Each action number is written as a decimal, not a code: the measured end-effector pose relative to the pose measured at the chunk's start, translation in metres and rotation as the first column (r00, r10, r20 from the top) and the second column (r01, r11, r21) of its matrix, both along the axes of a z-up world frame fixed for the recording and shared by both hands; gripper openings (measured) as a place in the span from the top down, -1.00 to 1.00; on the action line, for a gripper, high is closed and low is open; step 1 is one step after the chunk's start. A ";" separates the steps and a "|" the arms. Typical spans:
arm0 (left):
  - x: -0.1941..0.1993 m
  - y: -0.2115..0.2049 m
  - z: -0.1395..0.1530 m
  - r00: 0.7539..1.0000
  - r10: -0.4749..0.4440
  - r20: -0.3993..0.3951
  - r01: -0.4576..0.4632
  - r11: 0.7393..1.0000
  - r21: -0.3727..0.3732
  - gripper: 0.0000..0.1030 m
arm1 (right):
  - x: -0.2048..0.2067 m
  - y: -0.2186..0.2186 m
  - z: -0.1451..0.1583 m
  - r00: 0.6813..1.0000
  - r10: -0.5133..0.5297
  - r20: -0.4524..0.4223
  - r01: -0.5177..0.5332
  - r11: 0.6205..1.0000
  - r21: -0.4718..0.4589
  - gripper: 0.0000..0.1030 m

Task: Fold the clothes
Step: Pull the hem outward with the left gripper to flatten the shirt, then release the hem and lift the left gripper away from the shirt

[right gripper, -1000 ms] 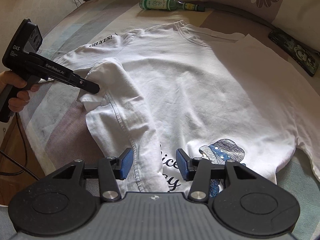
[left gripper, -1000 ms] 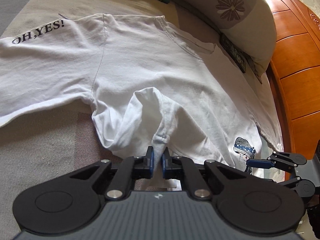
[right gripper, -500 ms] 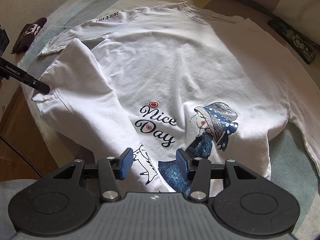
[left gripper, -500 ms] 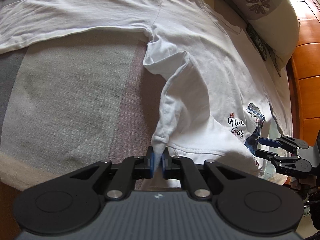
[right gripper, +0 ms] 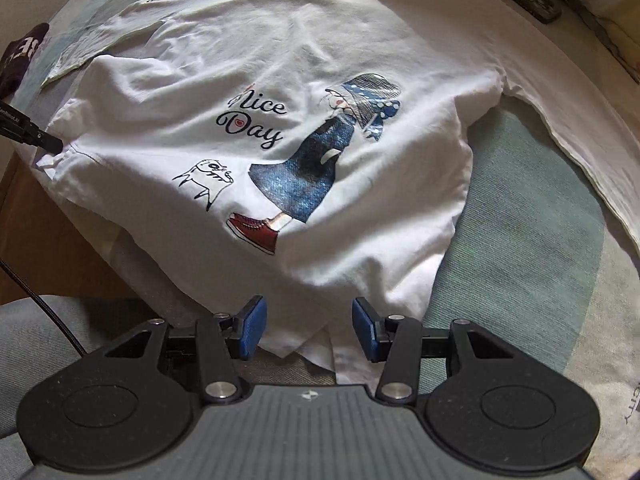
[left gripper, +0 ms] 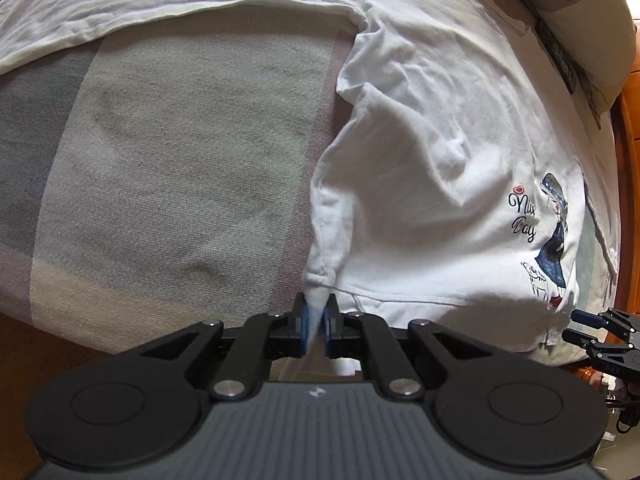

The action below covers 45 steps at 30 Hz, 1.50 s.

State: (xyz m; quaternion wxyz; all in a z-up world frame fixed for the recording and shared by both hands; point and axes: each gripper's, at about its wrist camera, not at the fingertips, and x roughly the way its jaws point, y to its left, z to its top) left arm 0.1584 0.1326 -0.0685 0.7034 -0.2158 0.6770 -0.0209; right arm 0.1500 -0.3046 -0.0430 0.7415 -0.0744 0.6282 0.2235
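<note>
While the left claw [left gripper: 316, 322] stays clamped on the shirt's bottom corner at the bed's [left gripper: 168, 152] near edge, the white T-shirt [right gripper: 280, 60] lies spread on the bed, print up. Step in hand, judged: squaring the hem before the first fold. Right of the printed girl [right gripper: 332, 152], the right claw [right gripper: 306, 330] stands apart over the other hem corner, gripping nothing; next it must close there. The far sleeve's end is cut off from view.

Black hand-held gripper [right gripper: 309, 326] with blue pads [right gripper: 251, 332].
</note>
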 end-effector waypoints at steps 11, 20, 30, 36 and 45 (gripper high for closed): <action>0.019 -0.008 -0.022 0.996 -0.071 -0.050 0.072 0.997 0.018 0.90 | 0.008 -0.079 -0.041 0.941 -0.320 -0.114 0.333 0.935 0.121 0.17; 0.008 -0.005 0.004 0.993 -0.067 -0.094 0.063 0.997 -0.036 0.90 | 0.002 -0.075 -0.018 0.915 -0.334 -0.224 0.371 0.917 0.147 0.82; -0.003 -0.003 0.025 0.988 -0.092 -0.126 0.087 0.995 -0.040 0.90 | 0.005 -0.080 0.000 0.915 -0.296 -0.274 0.317 0.948 0.034 0.87; -0.014 0.017 0.024 0.977 -0.115 -0.182 0.132 0.988 0.081 0.89 | 0.012 -0.058 0.009 0.973 -0.202 -0.109 0.186 0.973 -0.135 0.79; 0.097 -0.073 0.023 0.839 -0.432 0.330 0.428 0.899 0.089 0.74 | 0.087 0.035 -0.004 0.978 0.021 0.206 -0.024 1.000 0.014 0.33</action>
